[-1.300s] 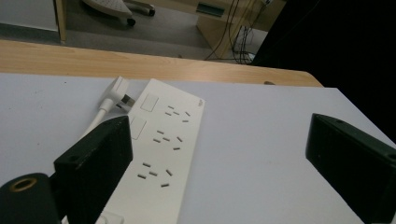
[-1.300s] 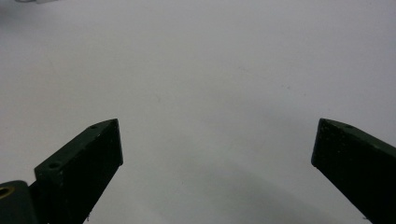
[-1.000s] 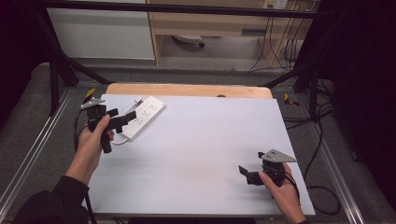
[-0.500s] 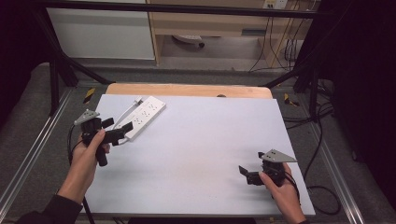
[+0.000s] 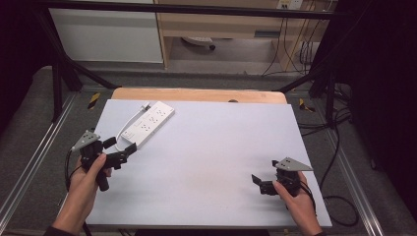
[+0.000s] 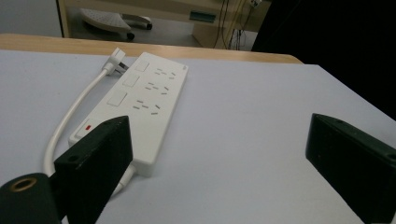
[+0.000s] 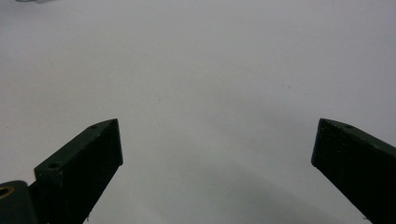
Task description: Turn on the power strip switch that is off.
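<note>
A white power strip (image 5: pixel 149 123) lies at ten o'clock on the bench (image 5: pixel 221 147) — rigid, light, smooth plastic, probably best pinched across its narrow sides. The left tool (image 5: pixel 120 150) hovers just beside its near end, jaws released; the right tool (image 5: pixel 259 183) — also released — sits at four o'clock.

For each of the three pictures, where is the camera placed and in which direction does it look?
High view: above the person's side, looking forward and down on the table; both hands with left gripper and right gripper.
Left gripper view: on the left gripper, toward the power strip; open jaws.
Right gripper view: on the right gripper, facing bare table; open jaws.
Shared: the high and left gripper views show the power strip.
</note>
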Demonstrator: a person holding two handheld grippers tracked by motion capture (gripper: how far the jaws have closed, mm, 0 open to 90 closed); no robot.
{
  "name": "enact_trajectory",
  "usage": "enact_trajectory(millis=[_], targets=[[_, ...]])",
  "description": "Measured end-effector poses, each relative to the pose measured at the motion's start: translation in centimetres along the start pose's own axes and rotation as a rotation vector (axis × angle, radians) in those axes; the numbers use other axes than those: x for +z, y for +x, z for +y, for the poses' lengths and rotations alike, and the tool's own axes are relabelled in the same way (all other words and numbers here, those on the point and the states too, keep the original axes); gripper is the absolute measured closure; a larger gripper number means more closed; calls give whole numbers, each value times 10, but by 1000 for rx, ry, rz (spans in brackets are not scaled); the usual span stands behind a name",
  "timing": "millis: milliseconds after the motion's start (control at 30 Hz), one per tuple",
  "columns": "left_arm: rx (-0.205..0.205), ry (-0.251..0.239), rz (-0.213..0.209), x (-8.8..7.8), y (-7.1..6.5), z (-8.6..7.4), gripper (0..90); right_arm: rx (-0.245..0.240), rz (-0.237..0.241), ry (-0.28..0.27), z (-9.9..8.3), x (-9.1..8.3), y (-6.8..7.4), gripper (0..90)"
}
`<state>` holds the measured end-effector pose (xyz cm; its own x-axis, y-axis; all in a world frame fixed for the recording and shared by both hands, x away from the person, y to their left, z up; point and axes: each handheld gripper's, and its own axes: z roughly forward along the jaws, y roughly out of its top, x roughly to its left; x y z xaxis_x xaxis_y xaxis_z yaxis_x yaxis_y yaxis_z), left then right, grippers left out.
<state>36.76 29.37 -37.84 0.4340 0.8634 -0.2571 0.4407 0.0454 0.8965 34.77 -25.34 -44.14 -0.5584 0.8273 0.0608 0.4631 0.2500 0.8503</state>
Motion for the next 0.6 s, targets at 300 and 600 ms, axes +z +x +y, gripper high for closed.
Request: enact_trajectory(millis=[300, 600], targets=[[12, 1, 6, -13, -1, -23, 73, 0, 0, -1, 0, 0, 0, 24], [39, 8, -7, -20, -7, -42, 74, 0, -2, 3, 0, 1, 0, 24]])
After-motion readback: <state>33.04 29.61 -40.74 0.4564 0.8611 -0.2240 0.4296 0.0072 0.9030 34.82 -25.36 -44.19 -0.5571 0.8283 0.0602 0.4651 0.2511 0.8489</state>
